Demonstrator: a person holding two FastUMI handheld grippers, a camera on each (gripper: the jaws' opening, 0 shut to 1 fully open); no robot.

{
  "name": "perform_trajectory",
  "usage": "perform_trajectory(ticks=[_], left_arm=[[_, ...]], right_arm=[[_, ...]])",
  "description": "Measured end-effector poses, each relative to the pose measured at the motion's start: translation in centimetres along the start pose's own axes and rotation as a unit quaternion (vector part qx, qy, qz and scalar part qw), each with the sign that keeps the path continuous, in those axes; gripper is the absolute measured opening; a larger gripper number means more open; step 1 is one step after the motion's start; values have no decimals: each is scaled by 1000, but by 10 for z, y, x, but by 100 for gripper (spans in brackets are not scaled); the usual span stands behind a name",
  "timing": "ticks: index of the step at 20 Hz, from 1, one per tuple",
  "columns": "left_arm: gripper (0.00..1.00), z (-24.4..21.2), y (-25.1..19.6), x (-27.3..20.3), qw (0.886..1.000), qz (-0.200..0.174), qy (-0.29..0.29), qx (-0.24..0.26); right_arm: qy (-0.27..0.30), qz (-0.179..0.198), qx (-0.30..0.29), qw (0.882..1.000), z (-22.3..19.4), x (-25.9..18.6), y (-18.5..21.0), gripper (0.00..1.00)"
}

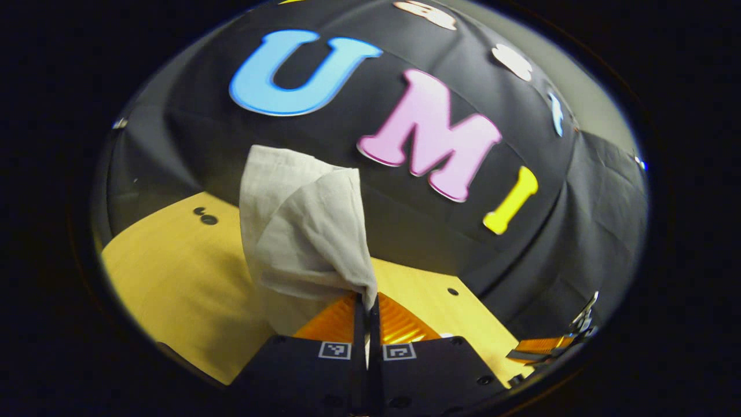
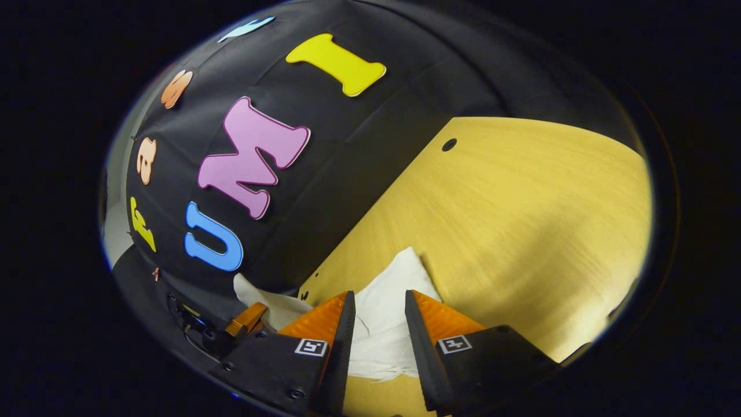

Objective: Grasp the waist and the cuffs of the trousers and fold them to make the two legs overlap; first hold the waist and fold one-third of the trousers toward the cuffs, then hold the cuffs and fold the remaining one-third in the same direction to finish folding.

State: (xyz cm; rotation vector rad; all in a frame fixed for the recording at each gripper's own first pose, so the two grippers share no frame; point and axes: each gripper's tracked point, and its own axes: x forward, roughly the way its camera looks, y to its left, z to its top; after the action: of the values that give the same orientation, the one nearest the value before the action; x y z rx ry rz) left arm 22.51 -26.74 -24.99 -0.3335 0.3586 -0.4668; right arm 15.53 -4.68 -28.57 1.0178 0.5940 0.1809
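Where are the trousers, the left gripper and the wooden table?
trousers [image 1: 301, 231]: left gripper view, on the lifted bunch of pale cloth.
left gripper [image 1: 367, 307]: left gripper view, between its closed fingertips, pinching the cloth.
wooden table [image 2: 521, 202]: right gripper view, on a bare part of the top.

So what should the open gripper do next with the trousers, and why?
Probably close. The right gripper is open with the pale trousers lying between its fingers on the table, while the left gripper already pinches and lifts its bit of the cloth. Both need a hold before folding.
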Motion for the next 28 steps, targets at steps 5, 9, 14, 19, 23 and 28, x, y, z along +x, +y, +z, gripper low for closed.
perform_trajectory(ticks=[5,9,14,19,23,28], left_arm=[[6,-91,-55,6,988,-52,77,121],[6,-173,-62,-14,962,-81,154,211],[6,-213,-49,-11,920,-81,184,336],[6,-211,-45,-11,854,-59,137,498],[10,-211,-49,-17,776,-60,92,622],[7,-211,-49,-11,720,-67,77,687]], right_arm=[[-20,-19,14,1000,33,-18,-37,54],[-32,-33,19,999,56,-26,-62,54],[-31,-41,20,998,62,-29,-74,54],[-28,-35,25,999,62,-30,-72,54],[-35,-35,26,998,68,-40,-74,54],[-48,-38,39,997,72,-53,-79,54]])
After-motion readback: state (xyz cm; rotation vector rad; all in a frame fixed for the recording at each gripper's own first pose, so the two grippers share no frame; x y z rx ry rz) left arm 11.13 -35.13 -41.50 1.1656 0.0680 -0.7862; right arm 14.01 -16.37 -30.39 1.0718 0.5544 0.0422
